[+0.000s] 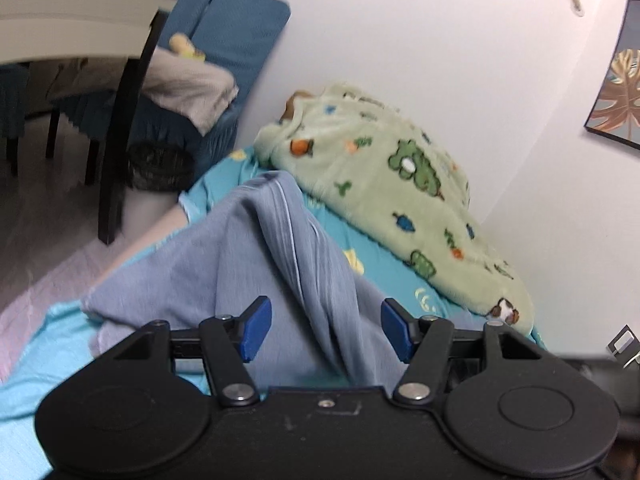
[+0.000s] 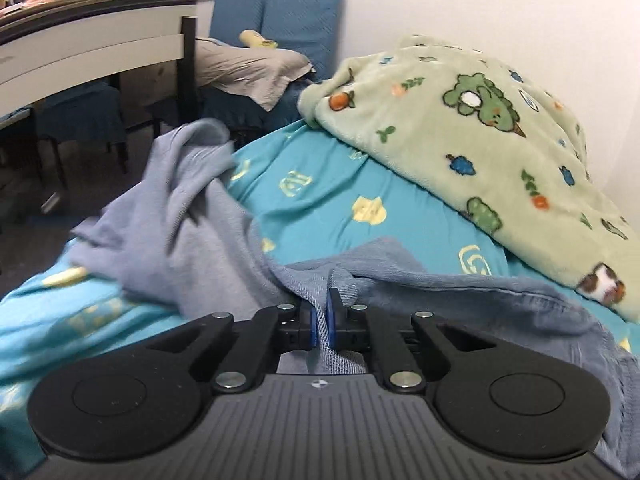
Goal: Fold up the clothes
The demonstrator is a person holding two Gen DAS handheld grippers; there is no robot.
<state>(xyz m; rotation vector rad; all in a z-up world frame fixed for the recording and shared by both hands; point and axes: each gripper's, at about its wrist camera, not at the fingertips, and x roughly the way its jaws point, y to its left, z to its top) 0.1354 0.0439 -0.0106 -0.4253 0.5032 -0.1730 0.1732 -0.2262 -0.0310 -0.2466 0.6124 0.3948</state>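
Note:
A grey-blue garment lies rumpled on the turquoise bed sheet. In the left wrist view my left gripper is open, its blue pads wide apart, with a raised fold of the garment standing between them, not pinched. In the right wrist view my right gripper is shut on an edge of the same garment, which drapes away to the left and right over the sheet.
A green fleece blanket with cartoon prints is heaped against the white wall at the bed's far side, also in the right wrist view. A table, blue chairs and a beige cloth stand beyond the bed.

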